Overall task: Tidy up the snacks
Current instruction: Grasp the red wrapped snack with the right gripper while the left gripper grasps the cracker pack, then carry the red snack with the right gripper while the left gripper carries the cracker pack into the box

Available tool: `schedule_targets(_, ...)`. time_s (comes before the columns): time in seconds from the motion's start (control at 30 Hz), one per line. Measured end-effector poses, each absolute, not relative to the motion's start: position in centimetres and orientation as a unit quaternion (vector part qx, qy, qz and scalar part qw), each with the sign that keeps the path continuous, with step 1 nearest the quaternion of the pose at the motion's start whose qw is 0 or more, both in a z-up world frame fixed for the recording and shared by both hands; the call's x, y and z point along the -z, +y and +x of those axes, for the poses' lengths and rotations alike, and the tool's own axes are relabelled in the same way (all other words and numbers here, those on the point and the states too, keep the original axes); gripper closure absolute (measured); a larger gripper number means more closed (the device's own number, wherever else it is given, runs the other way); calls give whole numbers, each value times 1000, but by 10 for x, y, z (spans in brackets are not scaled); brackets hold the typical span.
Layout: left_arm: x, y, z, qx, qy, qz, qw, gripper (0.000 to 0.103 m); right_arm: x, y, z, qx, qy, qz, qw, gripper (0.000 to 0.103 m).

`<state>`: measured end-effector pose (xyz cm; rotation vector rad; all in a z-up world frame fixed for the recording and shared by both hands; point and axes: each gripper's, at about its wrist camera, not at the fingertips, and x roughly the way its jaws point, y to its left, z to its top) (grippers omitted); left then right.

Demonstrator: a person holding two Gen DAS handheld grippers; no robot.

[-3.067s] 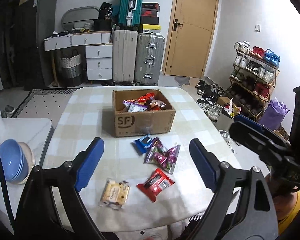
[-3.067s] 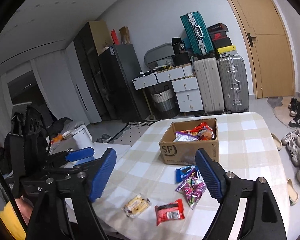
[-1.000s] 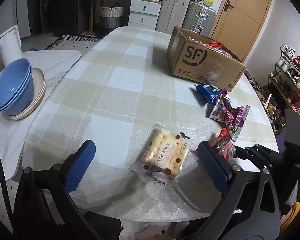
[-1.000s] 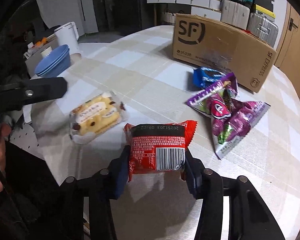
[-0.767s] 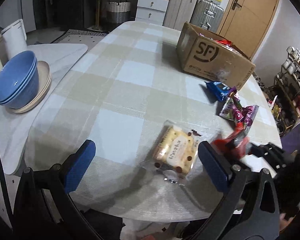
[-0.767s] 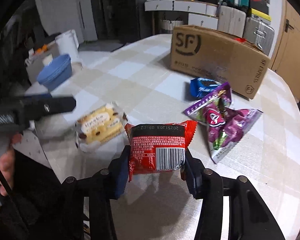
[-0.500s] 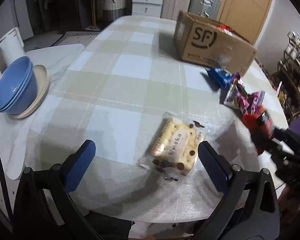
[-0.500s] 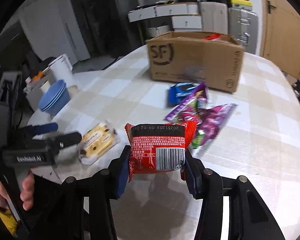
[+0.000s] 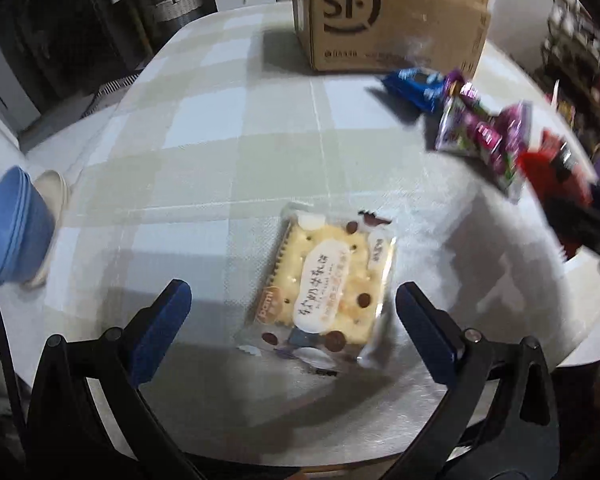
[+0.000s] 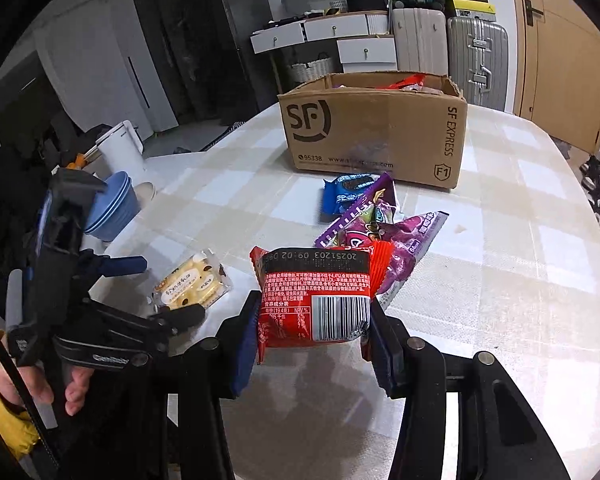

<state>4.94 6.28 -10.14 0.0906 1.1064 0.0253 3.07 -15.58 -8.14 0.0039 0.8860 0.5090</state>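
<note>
Crinkly red foil snack packet [image 10: 315, 296], barcode up, pinched in the right claw [image 10: 313, 332]. Glossy clear-wrapped biscuit pack [image 9: 324, 284] lies flat between the left claw's [image 9: 290, 312] spread jaws on the checked tabletop [image 9: 204, 128].

My right gripper [image 10: 314, 322]: matt black plastic, blue pads, around a glossy red foil packet [image 10: 314, 294]. Clear shiny film wraps the biscuit pack [image 9: 324, 284]. Matt brown cardboard box [image 10: 374, 132]. Woven checked tablecloth [image 9: 220, 128]. Smooth blue bowls [image 10: 114, 208].
</note>
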Motion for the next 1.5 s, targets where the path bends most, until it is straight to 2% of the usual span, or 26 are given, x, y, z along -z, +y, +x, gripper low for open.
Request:
schedule_targets(0.37, 112, 70, 61, 3, 546, -1, 838, 0, 82, -164, 35, -237, 433, 27, 869, 54)
schedule_targets(0.53, 113, 71, 59, 13, 545, -5, 838, 4, 82, -171, 36, -234, 434, 41, 869, 54)
schedule_targets(0.63, 110, 72, 56, 22, 540, 0, 841, 14, 82, -172, 36, -233, 436, 45, 868, 54)
schedule_targets(0.7, 108, 70, 53, 31, 536, 4, 844, 25, 82, -173, 36, -234, 435, 45, 868, 54)
schedule_targets(0.77, 106, 67, 51, 43, 532, 10, 845, 33, 82, -174, 36, -233, 437, 46, 868, 54)
schedule_targets(0.9, 104, 64, 49, 51, 529, 11, 847, 45, 82, -175, 37, -234, 437, 48, 867, 54)
schedule_targets(1.5, 99, 70, 47, 70, 534, -35, 842, 46, 73, -191, 38, -232, 421, 86, 873, 54)
